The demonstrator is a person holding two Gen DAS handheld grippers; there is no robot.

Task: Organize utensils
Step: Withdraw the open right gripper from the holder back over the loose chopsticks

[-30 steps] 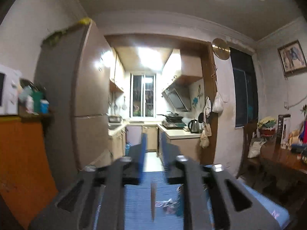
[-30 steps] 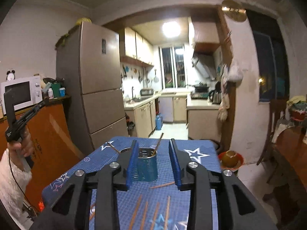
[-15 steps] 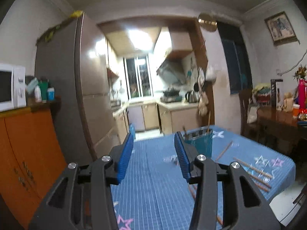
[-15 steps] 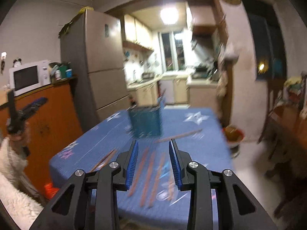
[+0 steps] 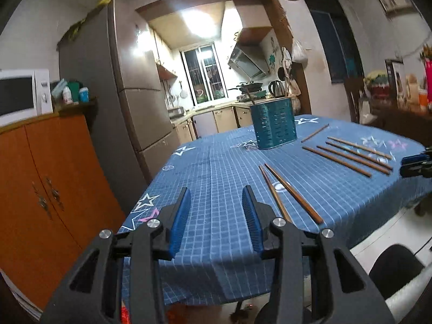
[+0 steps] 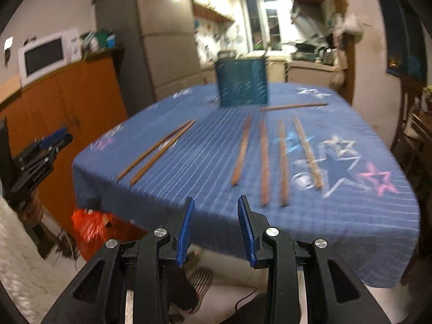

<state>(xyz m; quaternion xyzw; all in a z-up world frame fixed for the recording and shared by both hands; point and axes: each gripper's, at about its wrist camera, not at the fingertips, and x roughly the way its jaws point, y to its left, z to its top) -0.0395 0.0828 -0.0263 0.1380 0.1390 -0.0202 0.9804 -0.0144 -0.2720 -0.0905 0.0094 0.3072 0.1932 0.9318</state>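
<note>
A teal slotted utensil holder (image 5: 274,124) (image 6: 243,83) stands at the far side of the blue star-patterned tablecloth (image 5: 216,167), with a chopstick or two sticking out of it. Brown chopsticks lie loose on the cloth: a pair (image 5: 289,191) (image 6: 159,151), a row of several (image 5: 348,156) (image 6: 264,159), and a single one (image 5: 314,132) beside the holder. My left gripper (image 5: 216,191) hovers over the near left corner; its jaws are closing with nothing between them. My right gripper (image 6: 216,199) hangs open and empty off the table's near edge.
An orange cabinet (image 5: 48,189) with a microwave (image 5: 21,94) and a tall refrigerator (image 5: 127,102) stand left of the table. A red bag (image 6: 91,224) lies under the table's corner. A dark wooden table (image 5: 399,118) with clutter stands at the right.
Both grippers have dropped from high above the room to table height. The table and chopsticks now fill both views. The left jaws stand wider than a second ago.
</note>
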